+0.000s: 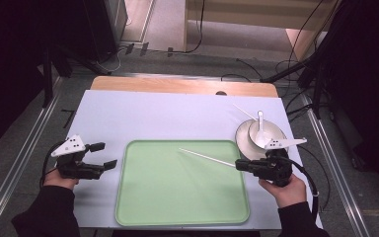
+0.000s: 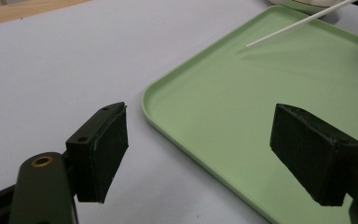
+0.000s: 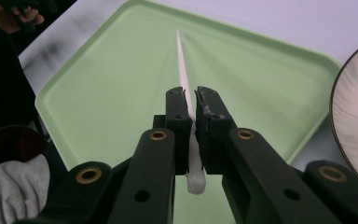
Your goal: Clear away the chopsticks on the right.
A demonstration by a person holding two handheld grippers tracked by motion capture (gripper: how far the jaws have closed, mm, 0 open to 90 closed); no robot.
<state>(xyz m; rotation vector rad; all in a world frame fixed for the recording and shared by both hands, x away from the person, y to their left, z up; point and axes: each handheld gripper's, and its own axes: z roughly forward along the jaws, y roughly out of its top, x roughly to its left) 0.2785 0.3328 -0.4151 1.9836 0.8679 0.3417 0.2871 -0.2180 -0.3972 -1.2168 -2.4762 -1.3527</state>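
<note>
A white chopstick (image 1: 206,157) is clamped in my right gripper (image 1: 240,164) and sticks out to the left over the green tray (image 1: 143,207). In the right gripper view the chopstick (image 3: 182,65) runs between the pads, its thick end behind them, its tip above the tray (image 3: 98,88). My left gripper (image 1: 103,155) stands open at the tray's left edge, nothing between its jaws; its own view shows the tray rim (image 2: 168,126) between the pads and the chopstick tip (image 2: 289,29) beyond. A second chopstick (image 1: 244,112) and a white spoon (image 1: 261,129) rest on the bowl (image 1: 246,136).
The bowl sits on the white table mat (image 1: 128,118) at the tray's far right corner, close to my right hand. A wooden table edge (image 1: 177,86) runs along the back. Cables lie on the floor beyond.
</note>
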